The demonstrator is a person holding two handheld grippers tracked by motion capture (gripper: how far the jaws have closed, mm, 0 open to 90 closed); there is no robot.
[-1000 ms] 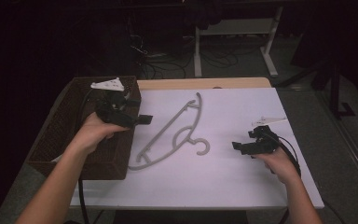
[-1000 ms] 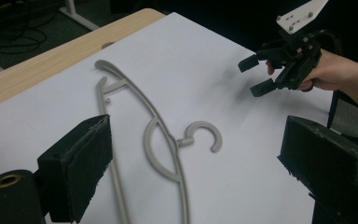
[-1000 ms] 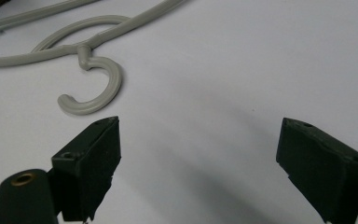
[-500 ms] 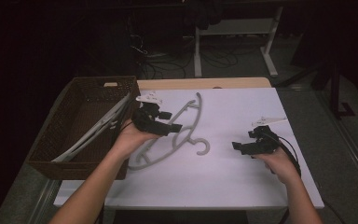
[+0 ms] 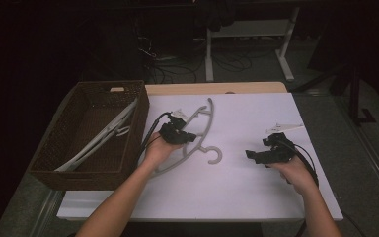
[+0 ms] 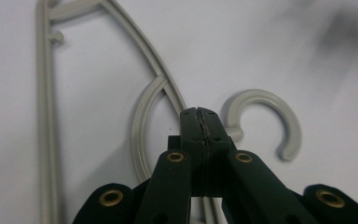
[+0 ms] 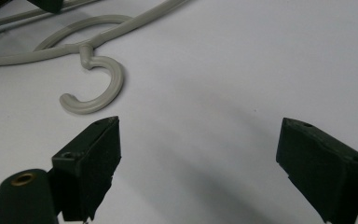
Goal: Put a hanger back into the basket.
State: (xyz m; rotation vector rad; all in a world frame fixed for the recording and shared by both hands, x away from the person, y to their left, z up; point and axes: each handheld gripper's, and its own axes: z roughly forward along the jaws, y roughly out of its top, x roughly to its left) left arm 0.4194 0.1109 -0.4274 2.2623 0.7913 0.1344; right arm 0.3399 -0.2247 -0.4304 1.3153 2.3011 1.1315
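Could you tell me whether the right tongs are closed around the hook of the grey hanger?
No, the right tongs stand wide open over the bare white table, with the hanger hook lying apart from them.

Dim room, lit tabletop, blurred corner

- No text, label, brand, number or sign can be read on anything in these views.

Left claw (image 5: 180,134) down on grey hanger (image 5: 203,118) beside wicker basket (image 5: 59,168); right claw (image 5: 257,156) resting apart on white tabletop (image 5: 246,197).
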